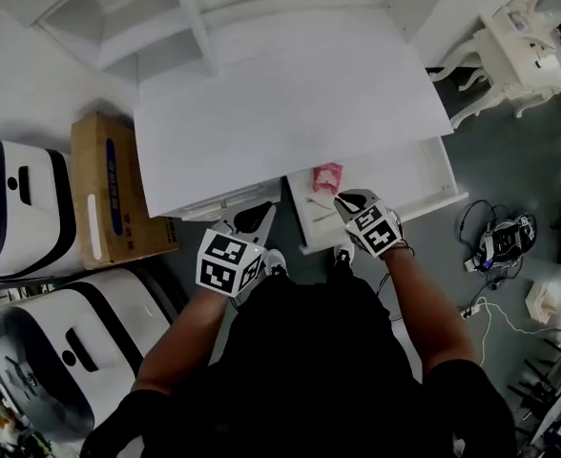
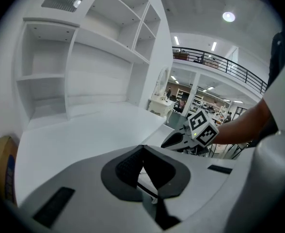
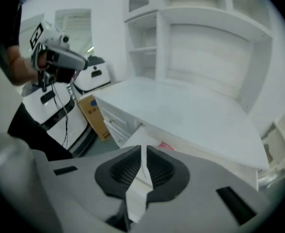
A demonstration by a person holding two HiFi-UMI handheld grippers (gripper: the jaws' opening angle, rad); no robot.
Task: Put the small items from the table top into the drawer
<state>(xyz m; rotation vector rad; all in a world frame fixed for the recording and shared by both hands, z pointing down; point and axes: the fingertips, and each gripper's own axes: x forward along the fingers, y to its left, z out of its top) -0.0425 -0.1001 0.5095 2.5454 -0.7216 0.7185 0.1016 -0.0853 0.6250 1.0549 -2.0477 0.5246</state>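
Observation:
The white table top [image 1: 280,103] lies bare. Under its front right edge an open white drawer [image 1: 405,175] holds a pink item [image 1: 327,176] and some small pale pieces [image 1: 319,205]. My right gripper [image 1: 350,200] hovers over the drawer's front left corner, shut with nothing between its jaws. In the right gripper view its jaws [image 3: 142,152] meet above the drawer [image 3: 133,135], with the pink item [image 3: 166,146] just beyond. My left gripper [image 1: 259,215] hangs at the table's front edge, left of the drawer, its jaws [image 2: 142,148] shut and empty.
A cardboard box [image 1: 109,189] stands on the floor left of the table, beside two white-and-black machines [image 1: 23,208] [image 1: 71,342]. Open shelves [image 1: 166,8] rise behind the table top. Cables and a device [image 1: 495,241] lie on the floor to the right, near a white ornate side table [image 1: 509,55].

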